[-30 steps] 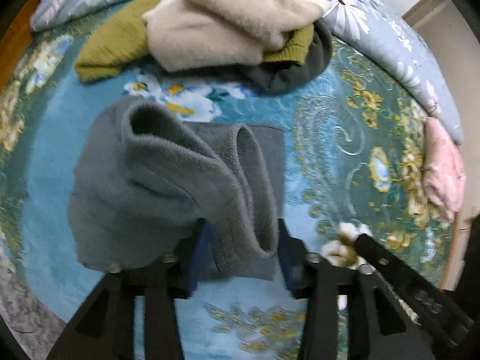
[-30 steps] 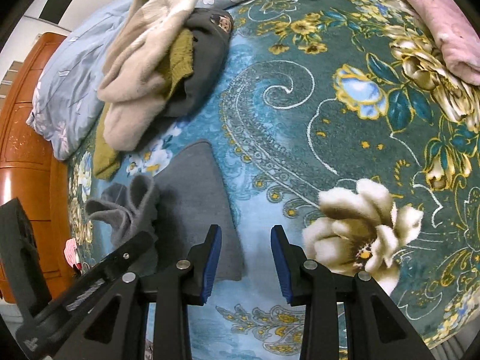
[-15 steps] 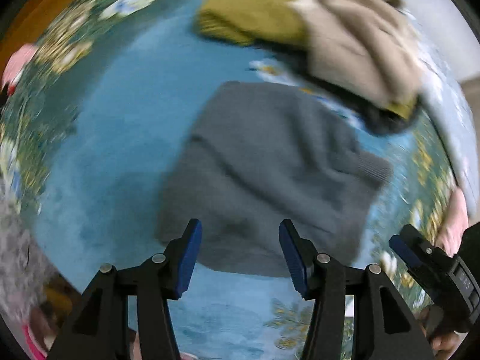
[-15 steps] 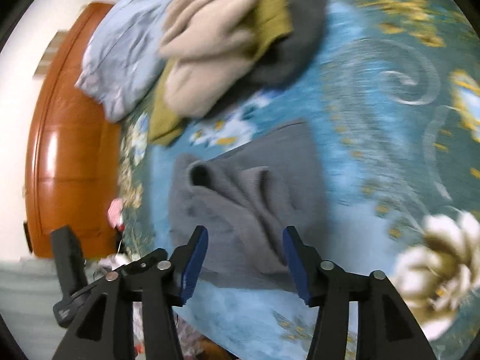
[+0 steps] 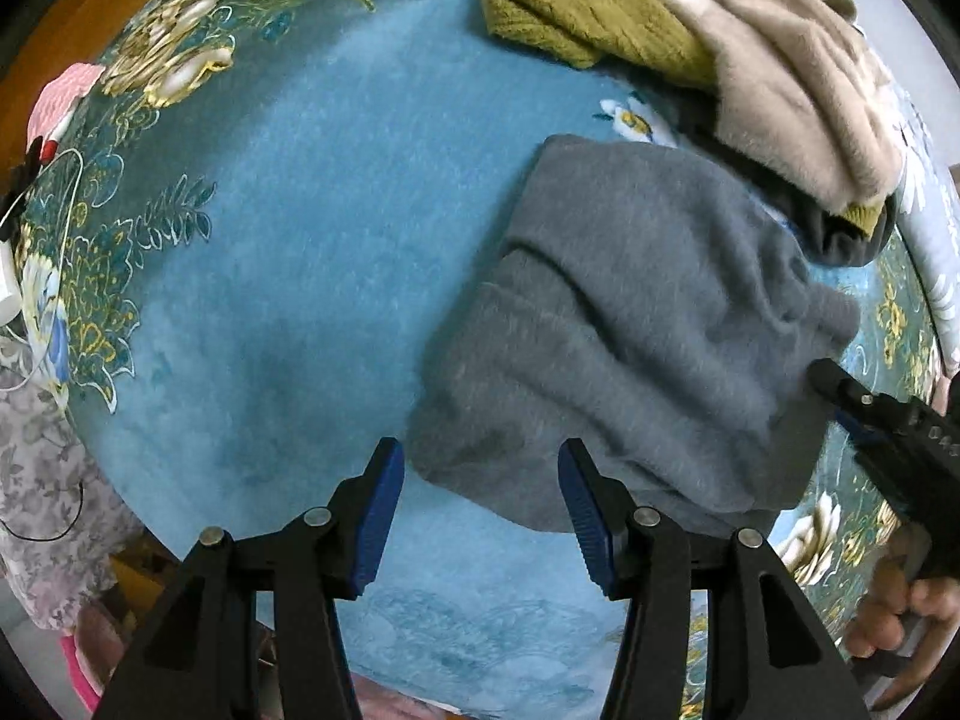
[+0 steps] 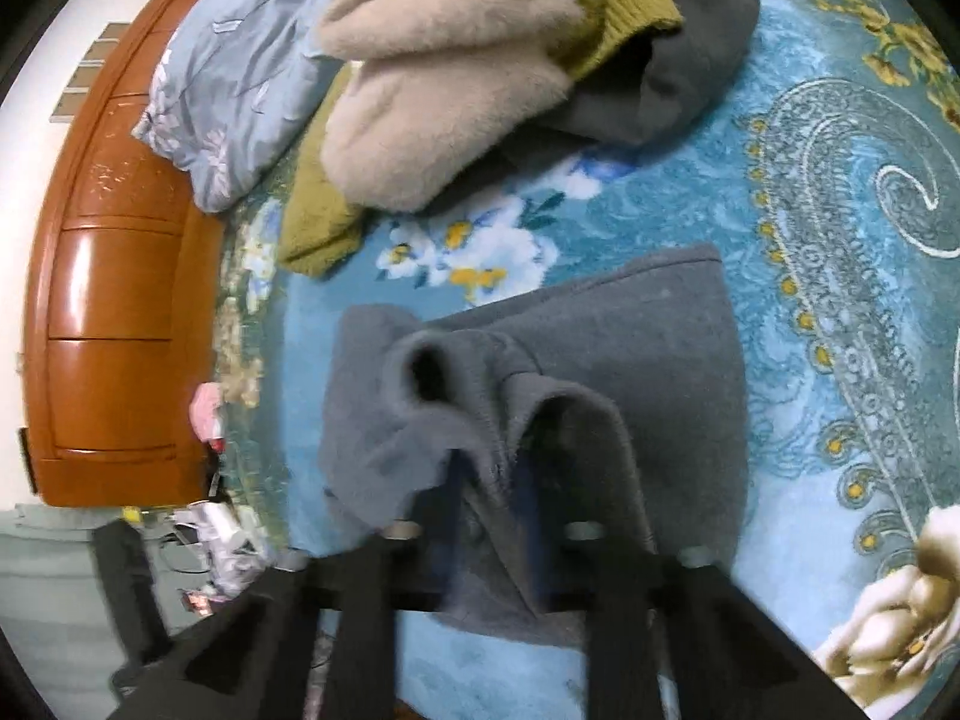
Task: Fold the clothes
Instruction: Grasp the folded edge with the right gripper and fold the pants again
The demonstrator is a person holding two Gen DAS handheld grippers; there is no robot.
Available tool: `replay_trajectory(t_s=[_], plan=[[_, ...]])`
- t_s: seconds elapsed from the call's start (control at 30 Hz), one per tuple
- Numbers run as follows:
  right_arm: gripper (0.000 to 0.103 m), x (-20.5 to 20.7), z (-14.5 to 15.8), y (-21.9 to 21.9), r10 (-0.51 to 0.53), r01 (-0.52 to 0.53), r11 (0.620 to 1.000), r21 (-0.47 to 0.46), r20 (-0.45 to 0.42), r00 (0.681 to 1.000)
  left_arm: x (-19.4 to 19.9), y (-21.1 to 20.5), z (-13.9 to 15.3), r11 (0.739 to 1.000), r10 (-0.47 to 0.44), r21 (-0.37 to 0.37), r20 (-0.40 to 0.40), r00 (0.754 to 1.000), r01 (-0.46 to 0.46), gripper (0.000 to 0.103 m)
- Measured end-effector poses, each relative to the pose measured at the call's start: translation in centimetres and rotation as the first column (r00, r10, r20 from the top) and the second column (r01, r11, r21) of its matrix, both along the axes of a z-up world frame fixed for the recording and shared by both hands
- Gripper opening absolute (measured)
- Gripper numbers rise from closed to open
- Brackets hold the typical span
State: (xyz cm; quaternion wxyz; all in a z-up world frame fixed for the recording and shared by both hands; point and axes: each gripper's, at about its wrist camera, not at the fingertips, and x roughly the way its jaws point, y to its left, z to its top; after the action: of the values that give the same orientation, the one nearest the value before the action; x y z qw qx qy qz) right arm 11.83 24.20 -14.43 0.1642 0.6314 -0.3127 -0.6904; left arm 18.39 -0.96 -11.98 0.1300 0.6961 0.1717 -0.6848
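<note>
Gripping the grey garment (image 6: 600,372), the right tongs (image 6: 489,480) pinch its fold; left tongs (image 5: 480,492) gape beside it.

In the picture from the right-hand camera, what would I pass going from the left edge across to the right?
Orange wooden headboard → light blue floral quilt → olive-green knit sweater → grey fleece garment pinched in the right tongs → cream flower printed on the teal blanket.

Left gripper (image 5: 480,504): matte black angular arms, ribbed blue pads (image 5: 377,516) on the finger faces, silver round screws at the joints. Right gripper (image 6: 489,492): same black build, blurred, blue pads barely visible. Bare-skinned hand (image 5: 894,624) at 4 o'clock in left view.
</note>
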Motion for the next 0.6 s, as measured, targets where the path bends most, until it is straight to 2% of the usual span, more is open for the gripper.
replay_trajectory(t_s=[0.17, 0.23, 0.3, 0.4, 0.53, 0.6], plan=[[0.011, 1.3, 3.6, 3.7, -0.115, 0.104, 0.987, -0.119, -0.084, 0.99, 0.0, -0.4, -0.1, 1.0, -0.004, 0.019, -0.011, 1.0, 0.004, 0.055], [0.011, 1.9, 2.8, 5.2, -0.148, 0.144, 0.987, -0.067, -0.056, 0.987, 0.0, -0.5, -0.3, 1.0, -0.006, 0.025, -0.009, 1.0, 0.006, 0.054], [0.011, 2.5, -0.2, 6.3, -0.181, 0.182, 0.983, -0.022, 0.047, 0.982, 0.0, -0.5, -0.5, 1.0, -0.012, 0.026, -0.001, 1.0, 0.012, 0.055], [0.01, 2.8, -3.5, 6.0, -0.165, 0.159, 0.986, 0.055, 0.138, 0.977, 0.1, -0.5, -0.8, 0.999, -0.021, 0.025, 0.011, 1.0, 0.02, 0.055], [0.013, 2.1, -2.6, 5.1, -0.111, 0.097, 0.988, 0.121, 0.113, 0.987, 0.4, -1.4, -0.8, 1.0, -0.015, 0.012, 0.011, 1.0, 0.015, 0.055], [0.013, 2.0, -0.4, 5.6, -0.127, 0.117, 0.981, 0.158, 0.052, 0.991, 0.4, -1.8, -0.7, 1.0, -0.006, 0.014, 0.005, 1.0, 0.006, 0.054]])
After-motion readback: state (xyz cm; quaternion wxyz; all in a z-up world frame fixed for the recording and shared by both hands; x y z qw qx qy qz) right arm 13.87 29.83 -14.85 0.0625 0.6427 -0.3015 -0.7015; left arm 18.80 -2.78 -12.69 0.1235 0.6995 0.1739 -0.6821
